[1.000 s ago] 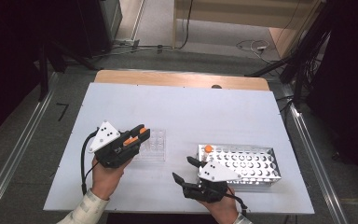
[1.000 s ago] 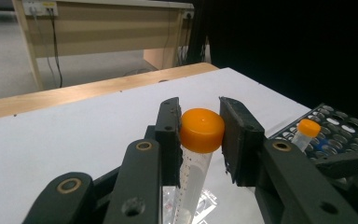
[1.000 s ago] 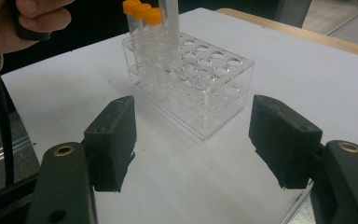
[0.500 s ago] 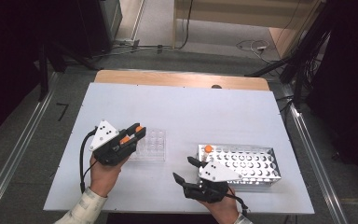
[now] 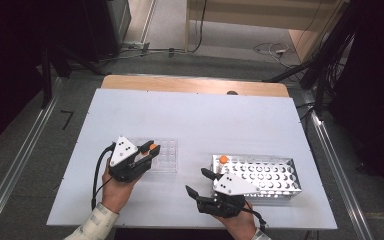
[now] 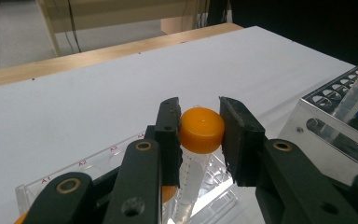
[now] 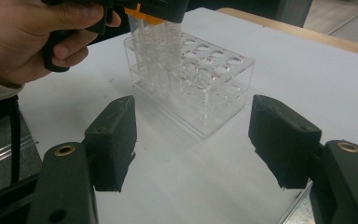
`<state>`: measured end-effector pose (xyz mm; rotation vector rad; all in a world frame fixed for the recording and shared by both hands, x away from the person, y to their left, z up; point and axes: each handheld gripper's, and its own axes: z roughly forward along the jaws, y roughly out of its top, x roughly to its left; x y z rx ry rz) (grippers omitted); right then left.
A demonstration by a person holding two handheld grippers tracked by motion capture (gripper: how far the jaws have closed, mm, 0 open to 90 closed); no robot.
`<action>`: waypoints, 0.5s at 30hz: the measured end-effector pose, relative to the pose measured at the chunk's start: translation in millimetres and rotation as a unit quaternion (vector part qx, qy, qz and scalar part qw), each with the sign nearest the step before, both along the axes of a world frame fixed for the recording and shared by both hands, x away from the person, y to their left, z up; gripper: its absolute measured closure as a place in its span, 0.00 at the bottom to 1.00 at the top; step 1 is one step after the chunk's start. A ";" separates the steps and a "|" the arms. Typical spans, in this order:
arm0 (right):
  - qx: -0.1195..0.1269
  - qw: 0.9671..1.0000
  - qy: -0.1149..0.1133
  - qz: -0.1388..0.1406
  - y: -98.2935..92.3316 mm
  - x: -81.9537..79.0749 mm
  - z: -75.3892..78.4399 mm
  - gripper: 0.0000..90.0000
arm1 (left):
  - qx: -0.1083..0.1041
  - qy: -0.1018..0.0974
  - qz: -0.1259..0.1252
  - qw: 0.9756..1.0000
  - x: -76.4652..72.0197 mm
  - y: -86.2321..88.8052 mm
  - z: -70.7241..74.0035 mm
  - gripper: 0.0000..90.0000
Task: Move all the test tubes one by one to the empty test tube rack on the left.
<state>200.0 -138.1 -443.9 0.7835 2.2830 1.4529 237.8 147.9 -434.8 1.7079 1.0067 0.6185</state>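
- Left hand [image 5: 116,187] at table's [image 5: 200,120] near left edge, sleeve cuff cut off by bottom of high view; cable looping down beside wrist.
- Left gripper [image 5: 149,148] clamped on orange-capped tube [image 6: 200,135]; jaws pressing cap from both sides in left gripper view, tube body hanging clear and graduated below.
- Tube's lower end hard to follow: lost behind jaw bases in left gripper view, and blending into clear plastic in right gripper view.
- Held tube over near-left corner of clear rack [image 5: 162,155], lower part standing down among its wells; seated or just above, cannot tell.
- A second orange shape at lower left of left gripper view, mostly hidden behind jaw; identity unclear.
- Clear rack labels (A1, A2, A3) partly readable on its edge; far rows blocked by jaws.
- Right gripper [image 5: 200,182] near table's front edge, jaws wide apart, nothing between them; bare table surface under them in right gripper view.
- Right hand [image 5: 237,222] mostly under gripper body and grey plate, wrist cut off at bottom of high view.
- Metal rack [image 5: 265,175] just beside right gripper, to its right; near left corner covered by grey plate.
- One orange-capped tube in metal rack [image 5: 223,159] at far left corner, tilted in left gripper view; its cap cut by frame edge there.
- Clear rack and metal rack apart, bare table between.
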 end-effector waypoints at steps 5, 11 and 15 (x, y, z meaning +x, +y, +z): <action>0.003 1.000 0.000 -0.002 -2.3 0.0 0.5 0.34 | -0.008 -0.001 -0.004 1.000 -0.5 0.8 -0.3 0.70; 0.006 1.000 0.000 -0.006 -7.8 -0.8 1.8 0.34 | -0.021 -0.007 -0.003 1.000 -1.9 3.5 1.2 0.55; 0.006 1.000 0.000 -0.006 -11.4 -3.2 2.4 0.34 | -0.015 -0.021 0.009 1.000 -4.9 3.9 1.6 0.42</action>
